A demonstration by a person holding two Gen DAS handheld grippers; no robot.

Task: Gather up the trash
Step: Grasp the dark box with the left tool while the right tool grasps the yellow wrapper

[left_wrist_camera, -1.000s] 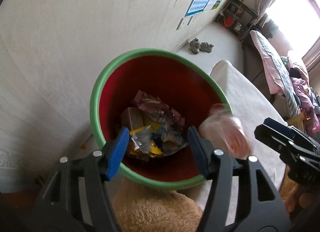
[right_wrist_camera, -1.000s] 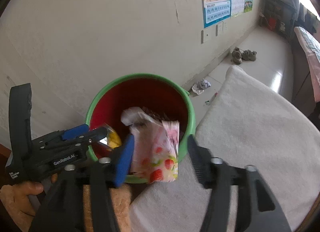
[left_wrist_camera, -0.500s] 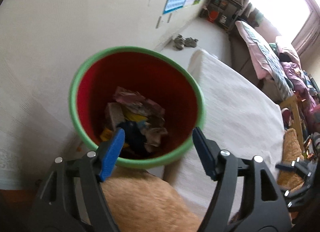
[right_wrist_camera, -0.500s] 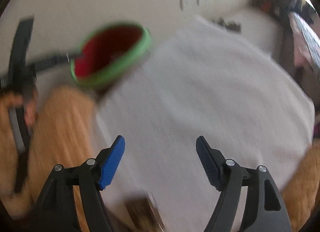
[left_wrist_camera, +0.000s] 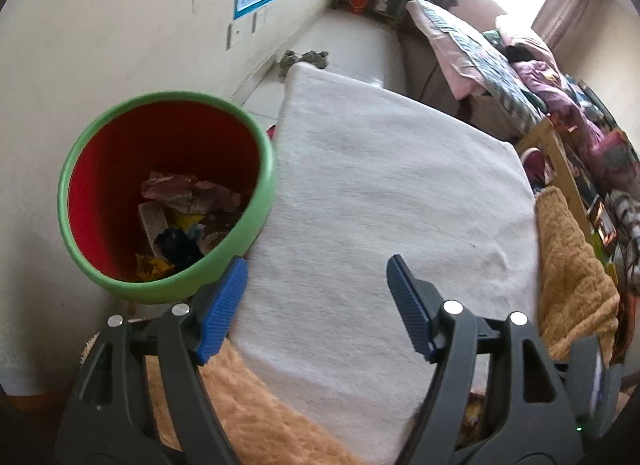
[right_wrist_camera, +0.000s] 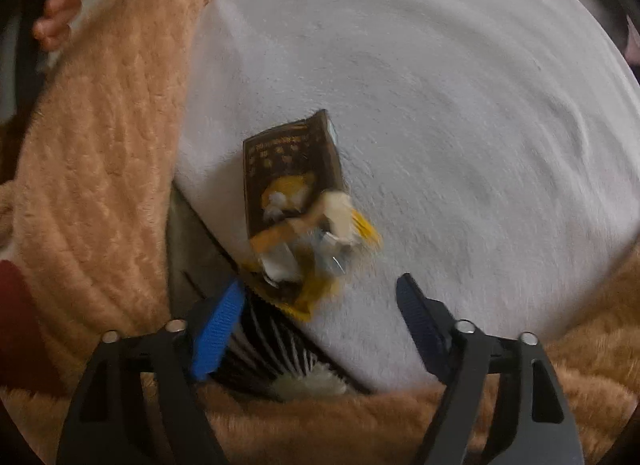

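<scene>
My left gripper (left_wrist_camera: 316, 305) hangs with fingers apart and empty over the white cloth (left_wrist_camera: 380, 193), just beside the bin (left_wrist_camera: 100, 277), where wrappers (left_wrist_camera: 184, 213) lie. My right gripper (right_wrist_camera: 320, 329), fingers spread and empty too, hovers above a brown-and-yellow packet (right_wrist_camera: 294, 189) lying at the cloth's near edge, beside the tan blanket (right_wrist_camera: 100, 145).

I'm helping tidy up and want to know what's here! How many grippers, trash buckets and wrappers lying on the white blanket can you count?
Grippers: 2, the left gripper and the right gripper, both with fingers apart
Trash buckets: 1, the red bucket with a green rim
Wrappers on the white blanket: 1 crumpled brown and yellow wrapper
Total: 4
</scene>
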